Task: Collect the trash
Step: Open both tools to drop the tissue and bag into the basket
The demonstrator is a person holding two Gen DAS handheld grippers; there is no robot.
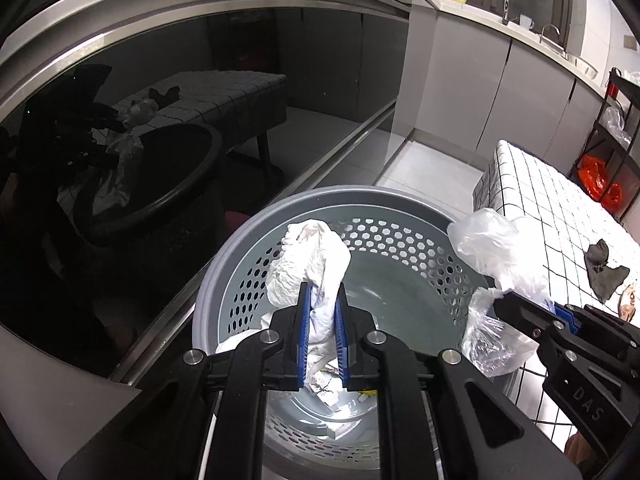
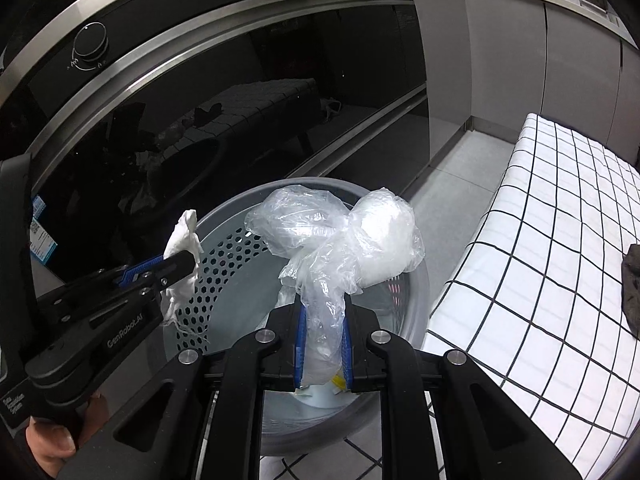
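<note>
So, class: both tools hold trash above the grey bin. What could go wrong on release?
1. The clear plastic bag in the right tool is light and billowy; it may drift past the bin rim onto the checked tablecloth.
2. The crumpled white paper in the left tool may cling to the ribbed blue pads.

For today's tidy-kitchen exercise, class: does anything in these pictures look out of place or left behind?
Yes. A crumpled dark cloth lies on the checked tablecloth, away from the grey perforated bin. The left gripper holds white paper and the right gripper a clear plastic bag above the bin.
</note>
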